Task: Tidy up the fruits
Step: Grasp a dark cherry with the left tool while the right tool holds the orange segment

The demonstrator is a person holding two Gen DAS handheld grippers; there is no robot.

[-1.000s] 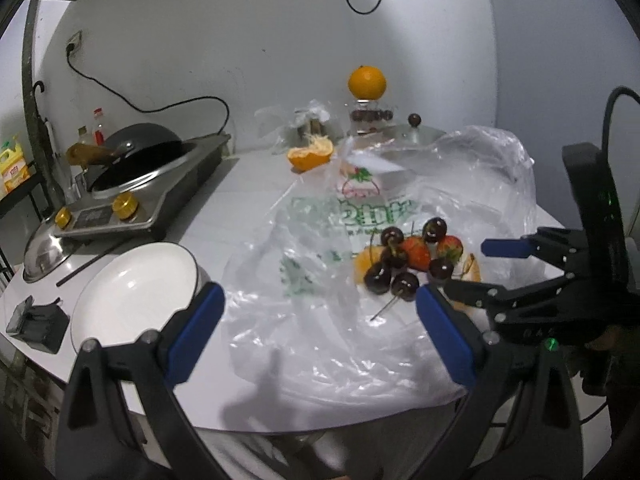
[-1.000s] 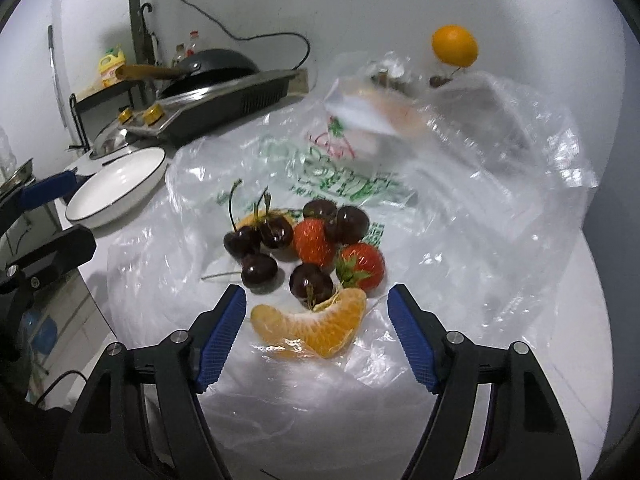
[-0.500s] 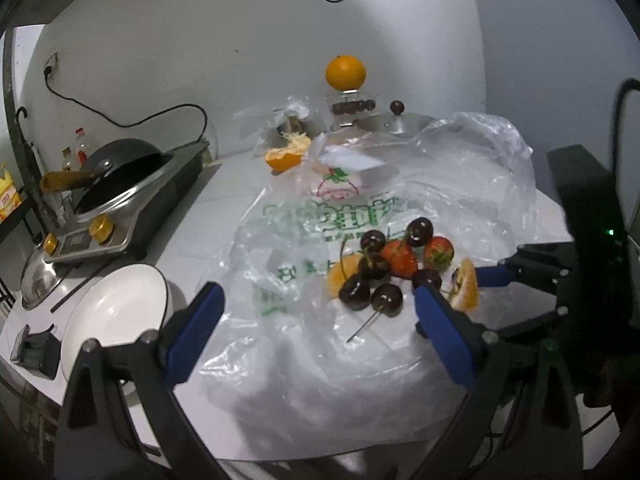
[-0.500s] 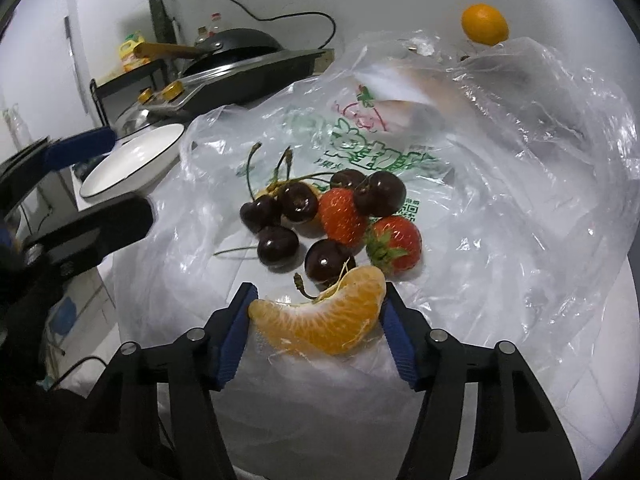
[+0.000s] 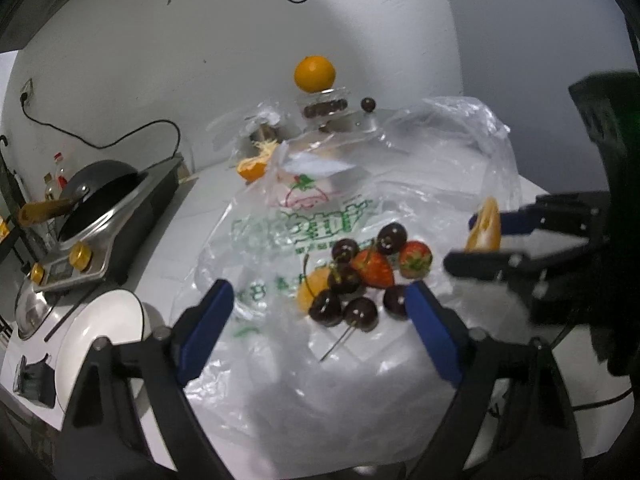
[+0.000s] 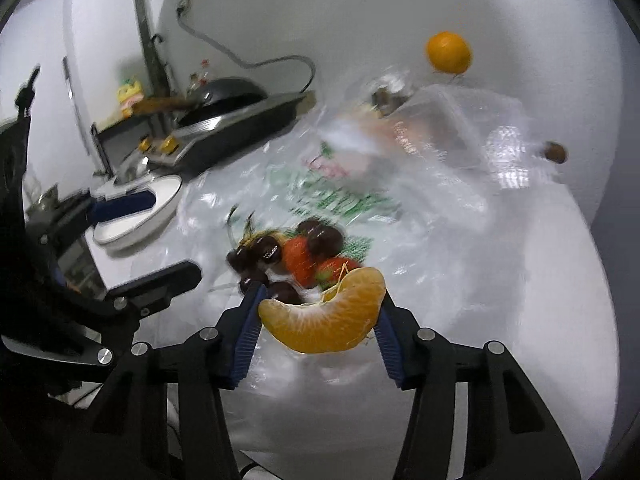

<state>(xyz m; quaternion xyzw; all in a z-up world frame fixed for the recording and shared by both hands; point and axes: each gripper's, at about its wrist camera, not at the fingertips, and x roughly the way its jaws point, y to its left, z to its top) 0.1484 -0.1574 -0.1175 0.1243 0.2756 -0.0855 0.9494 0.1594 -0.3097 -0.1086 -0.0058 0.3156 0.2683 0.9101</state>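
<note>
Left gripper [image 5: 316,316] points down over the near edge of the plastic bag [image 5: 420,184], jaws wide with nothing gripped though they have just been narrowing a little, white plate [image 5: 100,320] at far left and the cherries [image 5: 344,312] and strawberries [image 5: 374,268] just past its tips. Right gripper [image 6: 320,320] is angled down and lifted clear of the bag, jaws just closed in and clamped end-to-end on the orange segment [image 6: 324,316]. Right-wrist view is motion-blurred; fruit pile partly hidden behind the segment, bag print unreadable.
</note>
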